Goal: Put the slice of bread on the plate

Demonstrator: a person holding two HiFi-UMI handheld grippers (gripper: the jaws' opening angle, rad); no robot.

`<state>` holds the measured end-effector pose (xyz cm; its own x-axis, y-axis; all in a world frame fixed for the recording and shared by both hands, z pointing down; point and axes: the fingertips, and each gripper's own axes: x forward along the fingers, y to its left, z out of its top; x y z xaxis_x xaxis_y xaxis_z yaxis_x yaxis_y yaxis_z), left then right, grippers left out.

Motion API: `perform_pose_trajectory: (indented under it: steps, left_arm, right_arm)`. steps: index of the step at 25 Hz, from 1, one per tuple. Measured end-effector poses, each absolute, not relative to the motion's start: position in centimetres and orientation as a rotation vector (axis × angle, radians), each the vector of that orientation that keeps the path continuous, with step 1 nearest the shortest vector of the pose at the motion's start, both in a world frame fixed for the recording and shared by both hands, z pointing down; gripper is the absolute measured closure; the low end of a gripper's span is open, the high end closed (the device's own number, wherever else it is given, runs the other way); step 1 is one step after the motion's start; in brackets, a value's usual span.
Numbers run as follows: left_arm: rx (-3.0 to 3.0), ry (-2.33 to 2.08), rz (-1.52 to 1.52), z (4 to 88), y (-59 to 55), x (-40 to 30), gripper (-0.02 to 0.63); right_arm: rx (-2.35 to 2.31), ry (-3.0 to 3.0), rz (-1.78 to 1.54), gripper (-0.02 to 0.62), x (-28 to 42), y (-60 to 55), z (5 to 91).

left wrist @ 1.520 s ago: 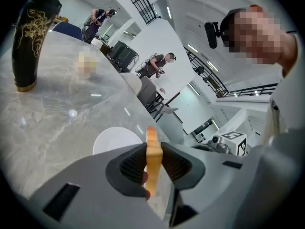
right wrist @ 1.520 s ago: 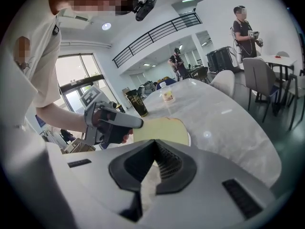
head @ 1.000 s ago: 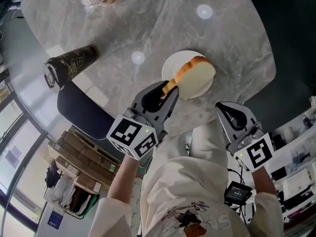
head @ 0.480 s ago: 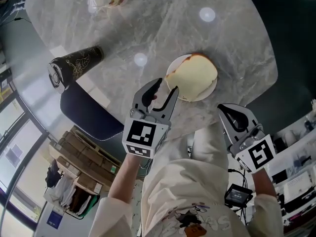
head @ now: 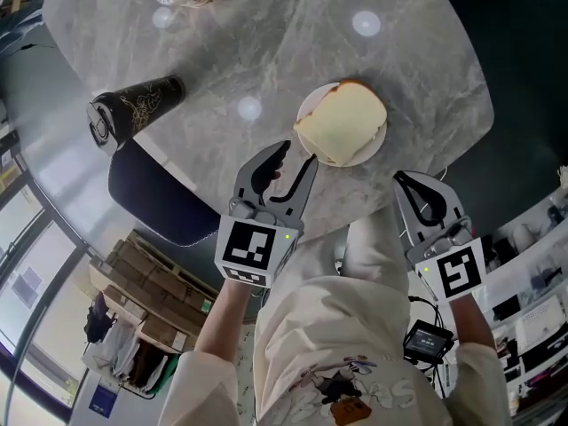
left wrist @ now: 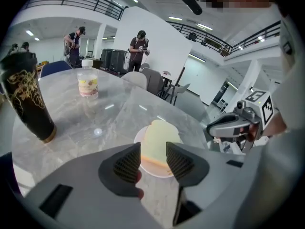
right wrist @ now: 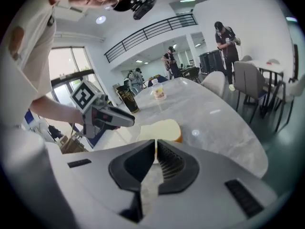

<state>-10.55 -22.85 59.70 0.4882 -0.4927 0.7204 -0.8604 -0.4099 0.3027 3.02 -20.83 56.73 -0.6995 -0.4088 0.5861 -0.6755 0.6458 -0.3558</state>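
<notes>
The left gripper [head: 297, 153] is angling down just short of the plate's [head: 362, 158] near edge. A second ago it was pinching the bread slice [head: 342, 122] upright above the plate. Its jaws have just been opening and are gaping empty, the slice lying flat on the plate. The right gripper [head: 406, 181] is hovering near the plate, clenched on nothing.

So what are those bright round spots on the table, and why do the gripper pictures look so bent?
Head view: probably ceiling lights mirrored in the glossy table. Both gripper views: wide-angle lenses bend straight lines like the balcony railing and darken the corners.
</notes>
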Motion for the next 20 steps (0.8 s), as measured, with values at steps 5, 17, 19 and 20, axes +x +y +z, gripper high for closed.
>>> perform_pose_trajectory:
  steps: [5, 17, 19, 20]
  left_arm:
    - [2.064, -1.117, 0.625, 57.0, -21.6, -9.2, 0.437]
    - [2.048, -1.189, 0.471, 47.2, -16.5, -12.7, 0.442]
    - [2.046, -1.229, 0.433, 46.8, -15.1, -14.0, 0.443]
    - [2.047, -1.24, 0.415, 46.4, -14.2, -15.0, 0.443]
  right_arm:
    - [0.861, -2.408, 0.764, 0.589, 4.2, -20.3, 54.7]
    - [0.857, -2.421, 0.582, 0.589, 1.4, -20.7, 46.7]
    - [0.854, -2.416, 0.549, 0.589, 0.4, -20.1, 46.6]
    - [0.856, -2.413, 0.534, 0.589, -0.6, -19.4, 46.3]
